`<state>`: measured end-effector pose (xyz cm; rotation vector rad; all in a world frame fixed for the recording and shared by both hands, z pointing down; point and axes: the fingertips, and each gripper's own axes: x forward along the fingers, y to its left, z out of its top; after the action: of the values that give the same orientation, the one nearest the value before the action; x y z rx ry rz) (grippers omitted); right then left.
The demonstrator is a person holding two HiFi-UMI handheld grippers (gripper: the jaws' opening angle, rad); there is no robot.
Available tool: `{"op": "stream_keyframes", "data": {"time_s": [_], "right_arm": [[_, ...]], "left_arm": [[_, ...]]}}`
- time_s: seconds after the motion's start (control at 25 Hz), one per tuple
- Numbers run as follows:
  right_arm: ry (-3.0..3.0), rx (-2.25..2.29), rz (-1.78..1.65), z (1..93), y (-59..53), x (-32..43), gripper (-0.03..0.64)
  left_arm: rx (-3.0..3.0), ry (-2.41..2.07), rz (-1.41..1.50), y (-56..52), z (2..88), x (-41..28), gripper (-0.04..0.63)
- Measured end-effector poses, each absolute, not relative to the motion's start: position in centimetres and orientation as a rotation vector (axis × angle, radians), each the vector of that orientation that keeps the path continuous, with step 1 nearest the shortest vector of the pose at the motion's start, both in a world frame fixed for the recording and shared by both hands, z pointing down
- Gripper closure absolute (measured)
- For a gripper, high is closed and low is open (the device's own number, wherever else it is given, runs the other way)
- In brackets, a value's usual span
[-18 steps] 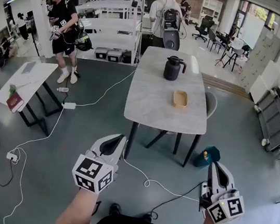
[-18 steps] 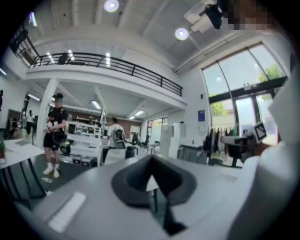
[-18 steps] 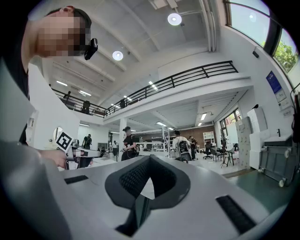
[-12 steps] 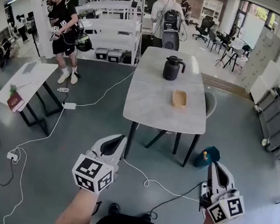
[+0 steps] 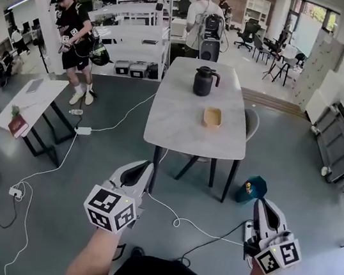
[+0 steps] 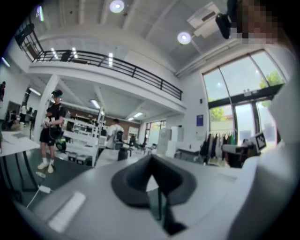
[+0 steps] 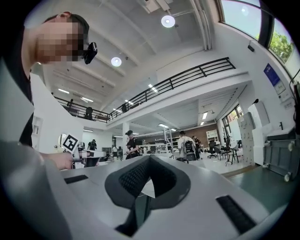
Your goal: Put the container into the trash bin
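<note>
**Container waits on the table, far ahead of two closed, empty grippers**

A small tan container (image 5: pixel 212 117) sits on a pale, long table (image 5: pixel 179 135), on the right half of the tabletop and apart from a dark jug (image 5: pixel 202 81) that stands farther back. The container looks shallow and slightly oblong. Its long side seems to run along the table's length, away from the person, though it is too small to be sure.

On the grey floor, near the table's front right leg, lies a teal bin (image 5: pixel 251 189), probably the trash bin, tilted on its side.

Nearest the camera, the person holds both grippers out level, over open floor and well short of the table. The left gripper (image 5: pixel 144 169) has its jaws pressed together with nothing between them. The right gripper (image 5: pixel 263 207) is the same, closed and empty.

The container lies ahead and between the two grippers, to the right of the left one and to the left of the right one. Neither is clearly nearer. The bin is on the right gripper's side, so that hand may suit the job once its jaws open.
</note>
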<state>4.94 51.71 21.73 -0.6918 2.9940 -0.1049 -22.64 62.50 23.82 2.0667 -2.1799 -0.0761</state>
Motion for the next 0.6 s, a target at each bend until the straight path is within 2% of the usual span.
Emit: {"op": "stream_keyframes", "data": {"time_s": [0.32, 0.6], "right_arm": [[3.015, -0.665, -0.148, 23.1, 51.4, 8.6, 0.624], [3.013, -0.661, -0.195, 23.9, 49.2, 8.3, 0.624]], "left_arm": [[2.040, -2.195, -0.061, 62.7, 24.7, -18.5, 0.588], [2.015, -2.212, -0.066, 61.4, 25.1, -19.3, 0.588]]}}
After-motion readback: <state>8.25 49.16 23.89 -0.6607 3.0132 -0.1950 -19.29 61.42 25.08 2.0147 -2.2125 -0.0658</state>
